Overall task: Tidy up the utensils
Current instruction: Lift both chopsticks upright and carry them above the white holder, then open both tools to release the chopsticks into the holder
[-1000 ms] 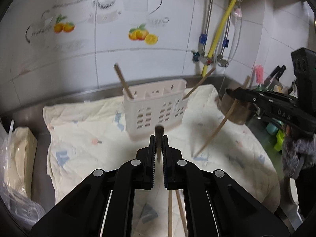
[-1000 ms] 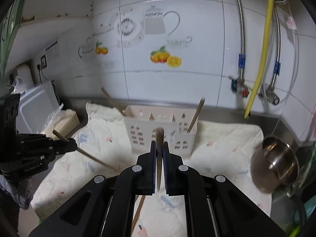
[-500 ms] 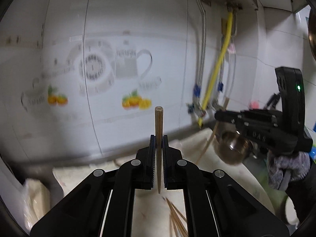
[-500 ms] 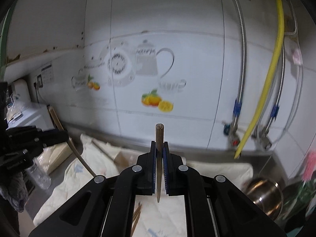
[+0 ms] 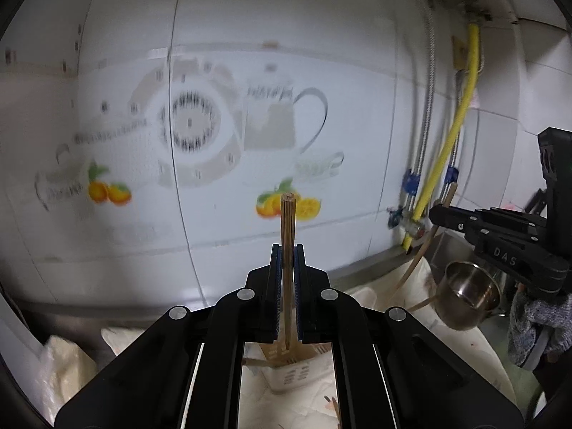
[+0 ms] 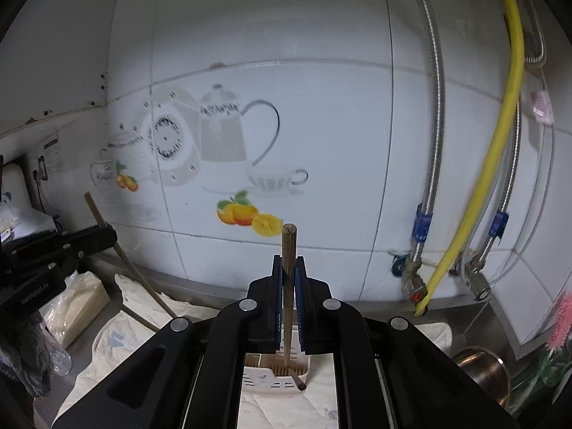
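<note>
Chopstick (image 5: 287,236) clamped upright between left gripper (image 5: 287,296) jaws, second chopstick (image 6: 288,271) pinched upright by right gripper (image 6: 288,304), both above white utensil holder (image 6: 273,375) on patterned cloth (image 6: 107,339), steel pot (image 5: 468,296) at right.

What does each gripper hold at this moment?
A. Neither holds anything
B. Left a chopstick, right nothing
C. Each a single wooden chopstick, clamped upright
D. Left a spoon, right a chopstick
C. The left gripper is shut on the left chopstick, and the right gripper is shut on the right chopstick; each stick stands upright between its pads, above the white utensil holder.
</note>
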`<action>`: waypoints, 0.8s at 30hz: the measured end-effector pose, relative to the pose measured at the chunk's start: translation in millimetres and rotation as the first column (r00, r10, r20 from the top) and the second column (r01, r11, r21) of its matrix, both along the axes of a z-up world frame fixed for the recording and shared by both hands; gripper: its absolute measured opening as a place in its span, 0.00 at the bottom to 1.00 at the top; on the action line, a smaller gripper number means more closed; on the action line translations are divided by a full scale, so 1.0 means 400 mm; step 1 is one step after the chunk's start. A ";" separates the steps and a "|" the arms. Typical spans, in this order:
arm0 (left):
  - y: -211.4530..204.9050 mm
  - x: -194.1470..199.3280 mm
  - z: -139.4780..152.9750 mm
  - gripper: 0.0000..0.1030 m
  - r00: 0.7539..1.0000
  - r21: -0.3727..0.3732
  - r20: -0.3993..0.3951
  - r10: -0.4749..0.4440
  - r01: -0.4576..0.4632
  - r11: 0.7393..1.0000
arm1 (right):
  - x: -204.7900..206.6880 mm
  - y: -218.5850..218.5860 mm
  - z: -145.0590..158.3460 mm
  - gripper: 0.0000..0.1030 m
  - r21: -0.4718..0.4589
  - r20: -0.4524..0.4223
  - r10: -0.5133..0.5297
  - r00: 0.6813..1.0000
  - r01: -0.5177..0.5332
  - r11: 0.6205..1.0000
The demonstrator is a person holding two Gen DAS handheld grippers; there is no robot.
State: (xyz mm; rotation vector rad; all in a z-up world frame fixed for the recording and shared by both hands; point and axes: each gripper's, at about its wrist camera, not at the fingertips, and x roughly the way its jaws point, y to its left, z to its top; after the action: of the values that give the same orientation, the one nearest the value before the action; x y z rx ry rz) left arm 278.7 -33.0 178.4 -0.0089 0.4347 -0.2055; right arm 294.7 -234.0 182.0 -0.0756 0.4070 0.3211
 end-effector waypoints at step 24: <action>0.022 0.026 -0.113 0.07 0.992 0.002 -0.126 0.005 -0.005 1.000 | 0.048 0.017 -0.125 0.08 -0.014 -0.112 -0.005 0.994 0.003 1.000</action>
State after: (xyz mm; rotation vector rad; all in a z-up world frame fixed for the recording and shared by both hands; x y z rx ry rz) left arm 288.9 -24.2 133.3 -0.0213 0.5609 -0.1999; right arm 313.8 -227.2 132.0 -0.0707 0.5203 0.3197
